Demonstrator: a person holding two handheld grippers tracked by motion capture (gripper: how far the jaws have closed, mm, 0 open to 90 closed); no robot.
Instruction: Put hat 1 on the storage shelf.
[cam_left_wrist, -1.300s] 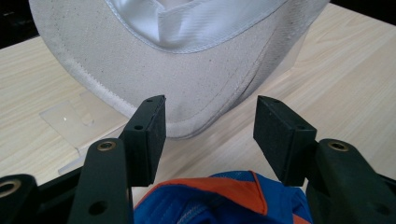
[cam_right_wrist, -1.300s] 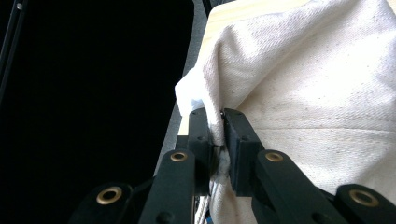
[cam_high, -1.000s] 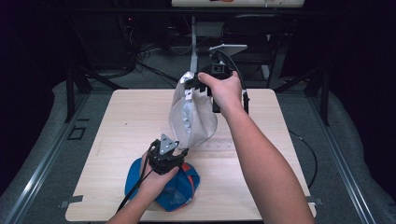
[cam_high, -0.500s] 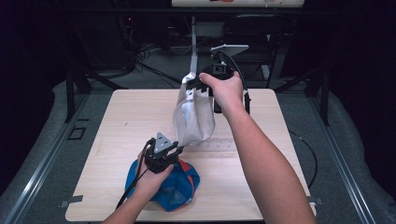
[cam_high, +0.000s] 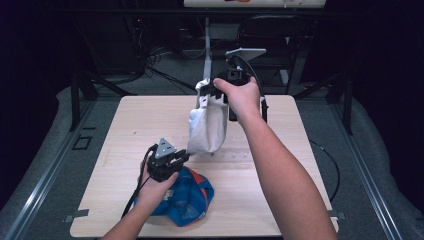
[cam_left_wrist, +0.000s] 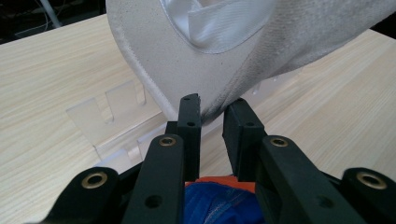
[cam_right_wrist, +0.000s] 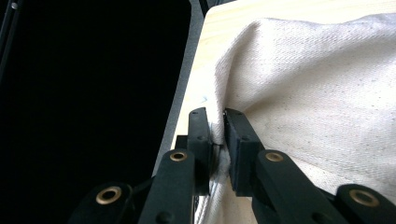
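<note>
Two hand-held tongs work a pale cap above a wooden tabletop (cam_high: 130, 125). The right tongs (cam_high: 212, 92), held high over the far half of the tabletop, are clamped on the upper edge of a white cap (cam_high: 207, 127); in the right gripper view the fabric (cam_right_wrist: 317, 93) is pinched tight between the two black jaws. The cap hangs from that grip, clear of the wood, with its brim lowermost. The left tongs (cam_high: 184, 157), near the front left, reach toward the brim's lowest edge. Their jaws have just been closing, and in the left gripper view the brim's edge (cam_left_wrist: 212, 109) sits in the narrow gap between them; whether the pads press on it already cannot be told. A blue cap with orange trim (cam_high: 187, 197) lies on the tabletop under the left hand (cam_high: 155, 190). A clear plastic stand (cam_left_wrist: 109, 112) rests on the wood beneath the hanging cap.
</note>
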